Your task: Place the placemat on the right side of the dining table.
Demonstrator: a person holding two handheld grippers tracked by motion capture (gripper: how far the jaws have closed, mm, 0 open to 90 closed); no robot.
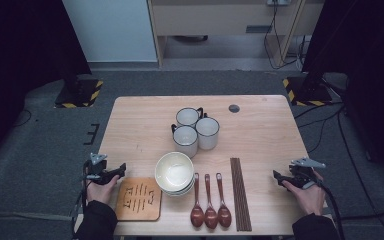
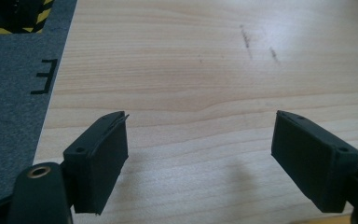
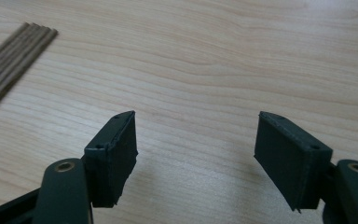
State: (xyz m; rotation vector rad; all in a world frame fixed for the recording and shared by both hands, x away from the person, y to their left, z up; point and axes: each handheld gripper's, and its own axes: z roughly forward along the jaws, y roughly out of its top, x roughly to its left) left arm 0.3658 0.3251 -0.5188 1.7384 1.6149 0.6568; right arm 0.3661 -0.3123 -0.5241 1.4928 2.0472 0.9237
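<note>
On the wooden table (image 1: 260, 130) stand three white mugs (image 1: 196, 129) with dark rims, grouped at the middle. In front of them is a stack of cream bowls (image 1: 174, 173), then three brown spoons (image 1: 210, 202) side by side and a bundle of dark chopsticks (image 1: 240, 192). A wooden trivet (image 1: 139, 199) lies at the front left. My left gripper (image 1: 120, 169) rests at the table's left edge, open, with bare wood between its jaws (image 2: 200, 135). My right gripper (image 1: 277, 176) sits at the right front, open and holding nothing (image 3: 196, 135); the chopsticks (image 3: 9, 65) lie to its left.
A small dark round inset (image 1: 234, 108) sits in the tabletop near the far edge. Grey carpet surrounds the table, with two black stands on yellow-and-black striped bases (image 1: 80, 92) at the far left and far right. A light wooden cabinet (image 1: 220, 20) stands behind.
</note>
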